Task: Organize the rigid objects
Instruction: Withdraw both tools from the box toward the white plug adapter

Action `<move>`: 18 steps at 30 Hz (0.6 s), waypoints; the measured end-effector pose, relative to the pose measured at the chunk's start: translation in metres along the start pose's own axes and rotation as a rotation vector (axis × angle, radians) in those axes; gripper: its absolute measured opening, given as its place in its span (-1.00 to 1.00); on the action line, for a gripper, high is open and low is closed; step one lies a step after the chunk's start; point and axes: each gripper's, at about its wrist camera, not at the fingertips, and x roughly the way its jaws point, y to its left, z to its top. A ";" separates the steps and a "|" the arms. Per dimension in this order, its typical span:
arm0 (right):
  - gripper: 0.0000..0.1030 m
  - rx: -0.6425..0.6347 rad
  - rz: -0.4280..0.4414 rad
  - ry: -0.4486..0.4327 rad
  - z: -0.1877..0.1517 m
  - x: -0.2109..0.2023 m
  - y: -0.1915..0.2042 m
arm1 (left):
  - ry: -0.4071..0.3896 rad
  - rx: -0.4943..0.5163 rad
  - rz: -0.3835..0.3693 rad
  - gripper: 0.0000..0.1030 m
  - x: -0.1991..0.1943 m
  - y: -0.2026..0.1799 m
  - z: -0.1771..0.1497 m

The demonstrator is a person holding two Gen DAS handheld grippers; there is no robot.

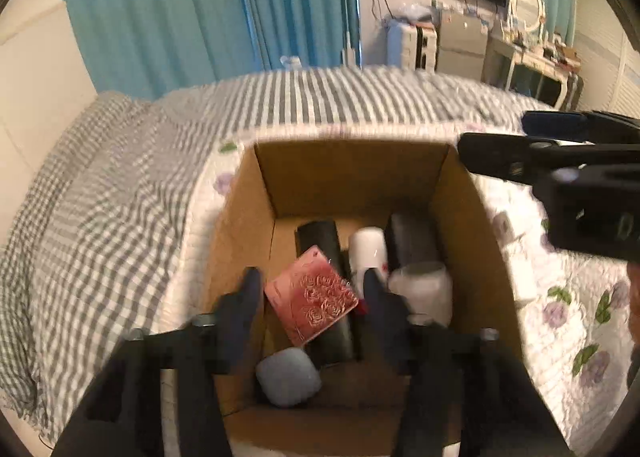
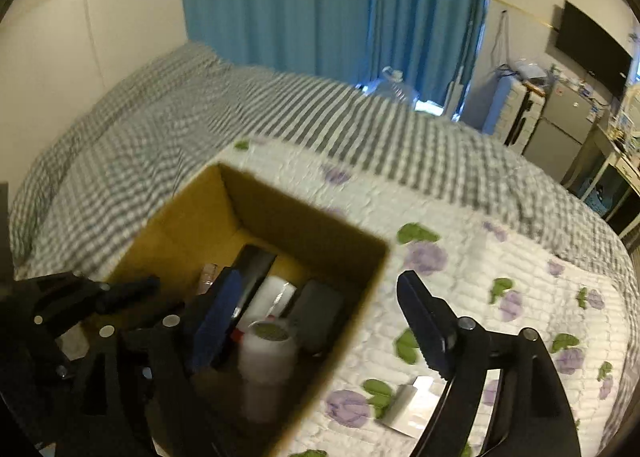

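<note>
A big bed (image 1: pixel 120 185) with a gray and white checked cover holds a white quilt (image 2: pixel 500 257) with purple flowers, and an open brown cardboard box (image 1: pixel 352 177) sits on the quilt. Down in the box lie a long black case (image 1: pixel 320 249), a white bottle (image 1: pixel 368 253), a white jar (image 2: pixel 266 353), a pink card with roses pressed into it (image 1: pixel 314 299) and a gray ball-like lump (image 1: pixel 288 377). The left gripper (image 1: pixel 310 289) hangs over the box with its fingers spread wide and nothing between them, and the right gripper (image 2: pixel 320 321) is spread wide too, one finger over the box and one over the quilt.
</note>
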 end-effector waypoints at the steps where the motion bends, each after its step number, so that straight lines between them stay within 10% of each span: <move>1: 0.61 0.008 -0.007 -0.014 0.001 -0.009 -0.006 | -0.011 0.001 -0.003 0.11 -0.006 -0.003 0.003; 18: 0.96 0.107 -0.230 -0.132 -0.049 -0.126 -0.162 | -0.004 0.038 -0.043 0.25 -0.026 -0.158 0.022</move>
